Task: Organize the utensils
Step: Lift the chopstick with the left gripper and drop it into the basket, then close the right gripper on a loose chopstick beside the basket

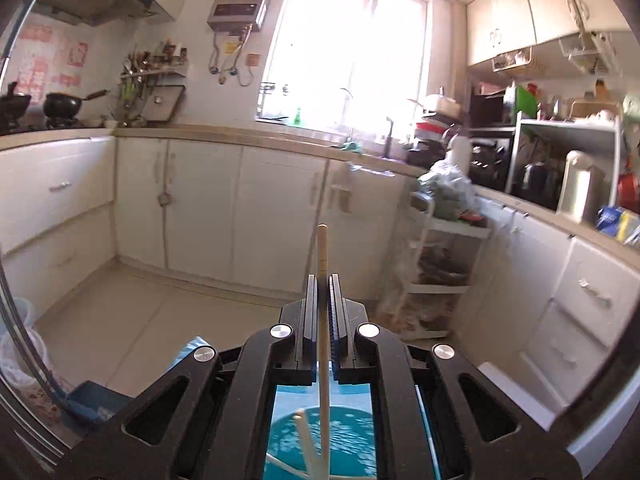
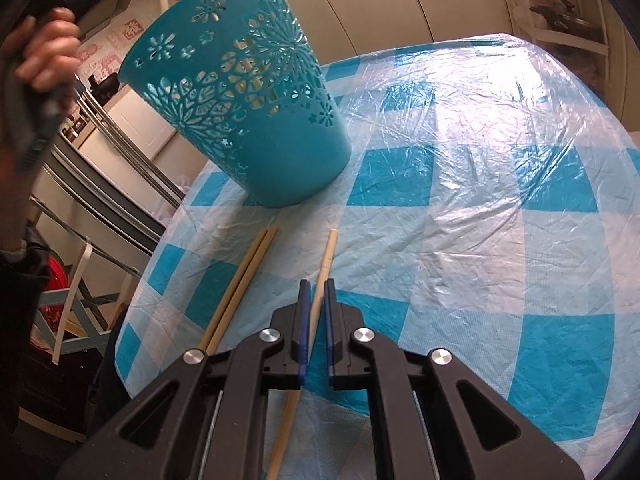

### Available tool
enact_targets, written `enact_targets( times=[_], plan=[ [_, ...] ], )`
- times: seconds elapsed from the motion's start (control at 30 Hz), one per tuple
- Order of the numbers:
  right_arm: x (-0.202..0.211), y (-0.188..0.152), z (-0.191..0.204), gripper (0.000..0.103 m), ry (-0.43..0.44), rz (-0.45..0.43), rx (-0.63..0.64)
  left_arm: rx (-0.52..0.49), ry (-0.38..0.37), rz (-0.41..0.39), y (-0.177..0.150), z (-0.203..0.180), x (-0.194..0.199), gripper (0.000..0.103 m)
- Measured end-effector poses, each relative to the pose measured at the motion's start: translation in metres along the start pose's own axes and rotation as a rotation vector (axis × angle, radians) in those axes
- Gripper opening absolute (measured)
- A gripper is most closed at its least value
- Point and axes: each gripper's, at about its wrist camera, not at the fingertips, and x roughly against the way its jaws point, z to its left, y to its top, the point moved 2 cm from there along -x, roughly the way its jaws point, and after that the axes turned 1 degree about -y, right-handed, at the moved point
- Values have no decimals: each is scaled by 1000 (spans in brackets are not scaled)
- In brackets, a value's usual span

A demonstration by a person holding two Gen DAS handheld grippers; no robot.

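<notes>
Chopstick [image 1: 322,264] sits clamped in your left fingers [image 1: 311,300], above the teal basket [image 1: 348,432]; your right fingers [image 2: 304,312] pinch another chopstick [image 2: 325,268] at the bench's [image 2: 480,200] 6 o'clock edge.

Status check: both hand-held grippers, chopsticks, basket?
Left hand-held gripper shut on a chopstick above the teal basket. Right hand-held gripper shut on another chopstick. Chopstick pair on table. Nothing blocking.
</notes>
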Motion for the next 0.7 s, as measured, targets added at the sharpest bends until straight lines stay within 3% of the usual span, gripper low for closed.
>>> enact_targets(
  times=[0.37, 0.47, 0.53, 0.7],
  plan=[
    [1, 2, 4, 8, -22, 13, 27, -155, 27, 137, -57, -9, -5, 7],
    [-1, 3, 13, 8, -70, 30, 62, -169, 41, 165, -65, -5, 4, 23],
    [-2, 2, 18, 8, -106, 35, 95, -158, 63, 161, -67, 2, 15, 49],
    [-7, -3, 40, 7, -253, 29, 251, -101, 89, 153, -71, 24, 46, 62]
  ],
)
